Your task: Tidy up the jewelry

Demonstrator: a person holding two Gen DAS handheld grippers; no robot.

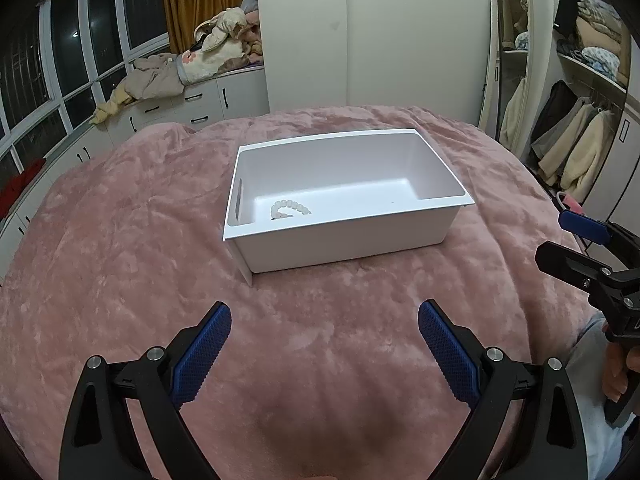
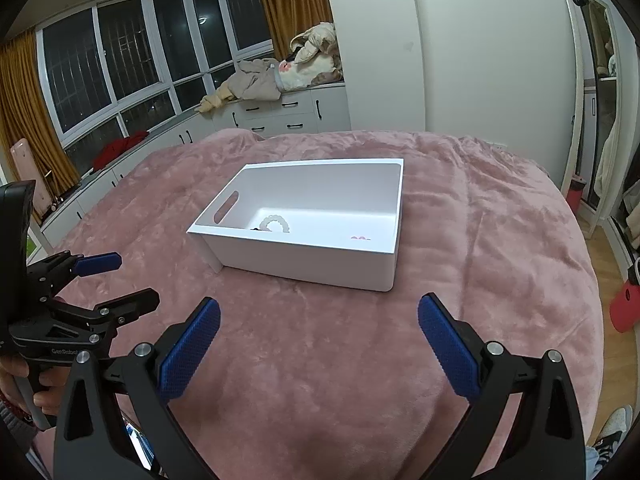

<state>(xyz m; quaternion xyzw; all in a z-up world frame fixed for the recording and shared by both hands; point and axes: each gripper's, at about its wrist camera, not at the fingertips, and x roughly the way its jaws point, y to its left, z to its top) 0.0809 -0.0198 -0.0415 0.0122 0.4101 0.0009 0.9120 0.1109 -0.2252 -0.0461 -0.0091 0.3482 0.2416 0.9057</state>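
Observation:
A white rectangular bin (image 1: 344,240) stands on a pink blanket; it also shows in the right wrist view (image 2: 304,260). A pale beaded bracelet (image 1: 289,209) lies on the bin's floor near its left end, also seen in the right wrist view (image 2: 276,224). A small pink item (image 2: 361,237) lies inside by the near wall. My left gripper (image 1: 324,320) is open and empty, in front of the bin. My right gripper (image 2: 319,316) is open and empty, also in front of it. Each gripper shows in the other's view, the right (image 1: 576,248) and the left (image 2: 116,280).
The pink blanket (image 1: 120,260) covers a bed. White drawers (image 1: 200,100) with piled clothes run along the windows at the back left. A mirror and open wardrobe (image 1: 580,112) stand at the right. A red object (image 2: 626,306) lies on the floor right of the bed.

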